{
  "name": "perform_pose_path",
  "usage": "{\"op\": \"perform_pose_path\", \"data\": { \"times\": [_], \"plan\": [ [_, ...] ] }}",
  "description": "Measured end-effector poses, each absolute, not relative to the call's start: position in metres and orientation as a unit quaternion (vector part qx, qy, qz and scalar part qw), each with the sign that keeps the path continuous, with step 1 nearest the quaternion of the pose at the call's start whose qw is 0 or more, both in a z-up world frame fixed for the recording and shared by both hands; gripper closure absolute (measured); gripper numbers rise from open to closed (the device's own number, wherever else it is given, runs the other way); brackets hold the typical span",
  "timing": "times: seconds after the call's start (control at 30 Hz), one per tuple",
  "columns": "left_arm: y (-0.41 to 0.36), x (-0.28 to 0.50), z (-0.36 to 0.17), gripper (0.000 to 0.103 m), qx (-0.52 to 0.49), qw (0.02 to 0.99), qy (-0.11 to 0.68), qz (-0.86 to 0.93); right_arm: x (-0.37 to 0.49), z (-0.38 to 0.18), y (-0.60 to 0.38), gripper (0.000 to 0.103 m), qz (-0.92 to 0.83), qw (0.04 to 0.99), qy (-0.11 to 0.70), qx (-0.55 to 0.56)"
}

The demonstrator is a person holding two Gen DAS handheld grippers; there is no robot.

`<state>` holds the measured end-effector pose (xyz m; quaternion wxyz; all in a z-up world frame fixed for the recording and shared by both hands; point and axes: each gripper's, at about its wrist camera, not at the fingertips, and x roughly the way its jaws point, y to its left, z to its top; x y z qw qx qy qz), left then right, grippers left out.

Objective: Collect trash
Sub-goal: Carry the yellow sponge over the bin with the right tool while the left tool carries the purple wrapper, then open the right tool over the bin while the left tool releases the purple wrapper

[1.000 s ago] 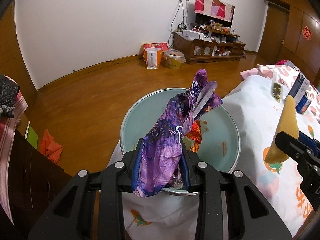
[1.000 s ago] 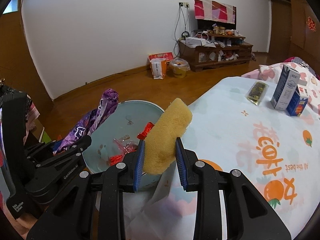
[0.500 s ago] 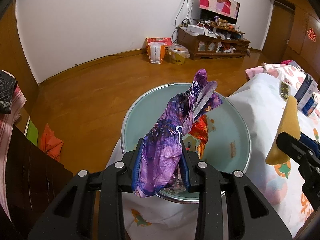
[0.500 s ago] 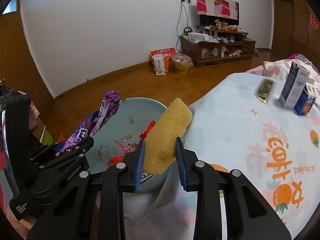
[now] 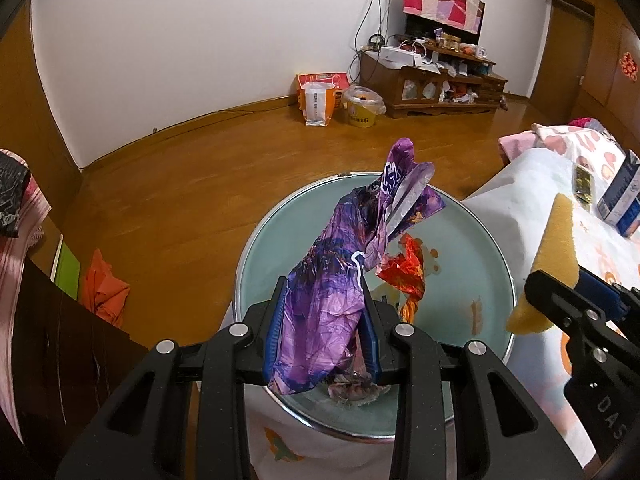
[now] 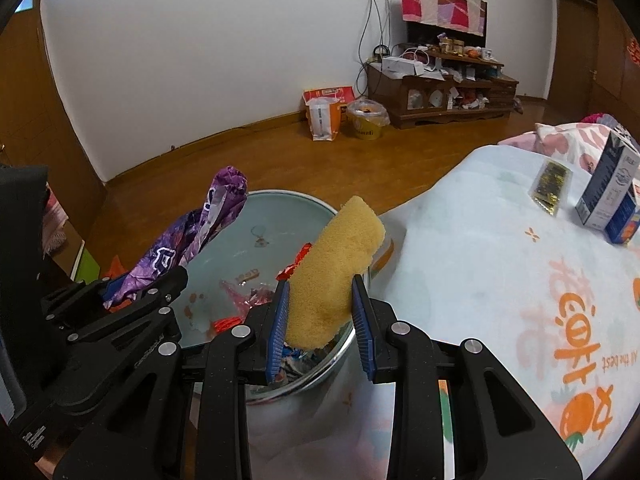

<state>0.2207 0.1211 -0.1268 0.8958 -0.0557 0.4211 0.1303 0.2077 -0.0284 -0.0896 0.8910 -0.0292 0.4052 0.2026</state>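
Both loads now hang lower over the basin (image 5: 496, 264): left hand-held gripper (image 5: 322, 334) clamps the wrapper (image 5: 332, 292), right hand-held gripper (image 6: 322, 322) at 3 o'clock pinches the sponge (image 6: 336, 268), poised to drop.

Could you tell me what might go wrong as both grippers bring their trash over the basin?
1. The purple wrapper stands tall above the left gripper; on release it may drape over the basin rim and slide to the floor.
2. The yellow sponge in the right gripper hangs over the rim next to the tablecloth; dropped now, it could land outside.
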Motion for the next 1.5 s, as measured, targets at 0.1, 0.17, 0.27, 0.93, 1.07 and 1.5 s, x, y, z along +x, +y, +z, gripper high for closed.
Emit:
{"op": "perform_pose_path", "data": {
  "times": [0.1,0.17,0.27,0.93,1.07,1.5],
  "plan": [
    [0.123,0.224,-0.129,0.071,-0.059,0.894,0.424,0.129,0.216,-0.095,-0.027,0.072,0.203,0.888,0.411,-0.034],
    [0.125,0.228,-0.132,0.07,-0.063,0.892,0.429,0.128,0.22,-0.097,-0.023,0.072,0.205,0.886,0.414,-0.035],
    [0.127,0.234,-0.135,0.07,-0.063,0.89,0.434,0.129,0.225,-0.104,-0.016,0.071,0.205,0.883,0.419,-0.042],
    [0.136,0.244,-0.153,0.067,-0.061,0.874,0.46,0.143,0.245,-0.119,-0.01,0.056,0.228,0.868,0.441,-0.036],
    [0.136,0.246,-0.153,0.064,-0.065,0.873,0.462,0.143,0.243,-0.113,-0.014,0.051,0.224,0.872,0.435,-0.03],
    [0.127,0.228,-0.14,0.02,-0.056,0.877,0.448,0.164,0.22,-0.09,-0.048,0.013,0.147,0.914,0.378,-0.003]
  ]
}}
